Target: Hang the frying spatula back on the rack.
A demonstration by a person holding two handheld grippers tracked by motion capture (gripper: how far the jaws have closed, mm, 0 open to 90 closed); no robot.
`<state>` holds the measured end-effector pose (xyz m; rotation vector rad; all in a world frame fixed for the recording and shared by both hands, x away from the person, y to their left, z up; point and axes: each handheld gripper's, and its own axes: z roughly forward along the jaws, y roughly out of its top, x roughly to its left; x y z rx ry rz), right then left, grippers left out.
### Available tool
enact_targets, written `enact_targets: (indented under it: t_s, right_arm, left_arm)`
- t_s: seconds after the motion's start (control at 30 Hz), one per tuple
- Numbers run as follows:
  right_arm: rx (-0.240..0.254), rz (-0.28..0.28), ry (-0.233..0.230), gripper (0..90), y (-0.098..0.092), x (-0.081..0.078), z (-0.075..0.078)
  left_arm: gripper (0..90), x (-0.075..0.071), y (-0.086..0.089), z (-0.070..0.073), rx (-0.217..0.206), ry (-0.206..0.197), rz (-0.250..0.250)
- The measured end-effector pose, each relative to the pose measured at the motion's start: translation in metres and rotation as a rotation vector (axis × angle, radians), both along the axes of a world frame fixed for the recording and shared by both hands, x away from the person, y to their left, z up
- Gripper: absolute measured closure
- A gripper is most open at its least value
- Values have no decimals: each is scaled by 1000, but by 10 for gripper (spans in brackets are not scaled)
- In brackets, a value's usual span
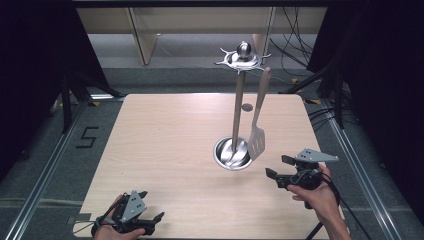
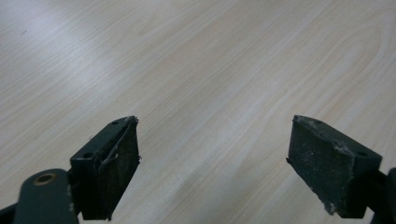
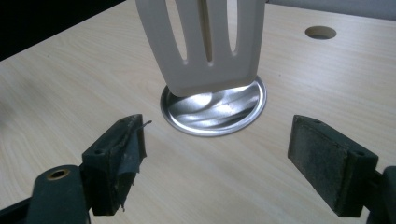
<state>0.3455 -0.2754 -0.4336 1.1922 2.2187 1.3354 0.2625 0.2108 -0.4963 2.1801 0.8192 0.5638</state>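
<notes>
At the table's [image 1: 165, 150] centre-right, a slotted turner [image 1: 258, 127] hangs from a steel rack [image 1: 239, 105], its blade just above the rack's round base [image 1: 233, 154] at about 3 o'clock of the pole. The right gripper [image 1: 277, 167], held in a hand [image 1: 317, 192] at the table's 4 o'clock, points at the blade with jaws apart and nothing between them. The left gripper [image 1: 150, 207] rests at 7 o'clock, jaws also apart, well away from the rack.

The step in hand looks like a reach for the turner. To do it well, the right gripper should close in level, jaws straddling the blade's flat faces or the lower handle, then clamp firmly before lifting so the top clears its hook; a skewed grip would likely swing the turner against the pole.

The right gripper view brings the blade [image 3: 208, 44] close: three long slots, its lower edge over the shiny base [image 3: 214, 109], and both pads [image 3: 119, 168] standing short of it. The high view adds what that one lacks: the hook crown [image 1: 242, 57] at 12 o'clock, the whole handle and the left gripper's place. The left gripper view offers bare wood [image 2: 210, 70] between its pads [image 2: 112, 172]
</notes>
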Motion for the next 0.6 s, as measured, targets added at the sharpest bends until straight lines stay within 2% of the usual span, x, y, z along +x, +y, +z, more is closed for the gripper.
enact_targets:
  t_s: [0.03,0.07,0.1,0.13,0.17,0.2,0.23,0.27,0.3,0.33,0.37,0.4,0.43,0.47,0.5,0.53,0.57,0.6]
  right_arm:
    - [8,-2,-9,202,0,0,-2]
    - [-10,3,-3,202,-1,-1,-4]
    - [-1,2,20,203,-1,-3,-6]
    - [-15,18,-29,203,-3,0,-9]
    - [-3,-1,-5,204,-3,-2,-9]
    - [-13,2,12,204,-4,-4,-10]
    - [2,-3,14,205,-3,-4,-12]
    - [-4,2,14,206,-5,-5,-13]
    - [-15,15,-16,205,-7,-3,-16]
    - [-4,4,28,206,-5,-6,-16]
    - [-15,7,-5,206,-7,-5,-18]
    - [-13,1,18,207,-7,-7,-17]
    - [-7,3,24,207,-7,-7,-18]
    - [-19,8,4,207,-8,-6,-19]
    - [-6,3,31,207,-8,-10,-18]
    - [-8,1,35,207,-8,-11,-18]
    - [5,-1,24,207,-7,-11,-19]
    - [-3,0,16,207,-8,-12,-19]
  left_arm:
    - [159,-1,0,1,-3,-1,0]
    - [159,0,1,1,8,-4,-1]
    - [159,0,0,1,-11,-8,9]
    - [159,0,4,5,40,9,-22]
    - [159,1,4,3,39,6,-19]
    - [159,1,2,2,26,-2,-10]
    - [159,0,1,0,-3,0,6]
    - [159,0,1,0,-2,5,3]
    - [159,0,0,0,-5,1,5]
    - [159,0,0,0,-6,1,4]
    - [159,0,0,1,-1,7,1]
    - [159,0,0,0,-2,5,1]
    - [159,0,1,1,-1,6,2]
    - [159,0,1,0,-3,0,6]
    - [159,0,1,0,-3,0,5]
    - [159,0,1,0,-3,0,5]
    - [159,0,1,1,-2,-1,4]
    - [159,0,0,1,-4,0,4]
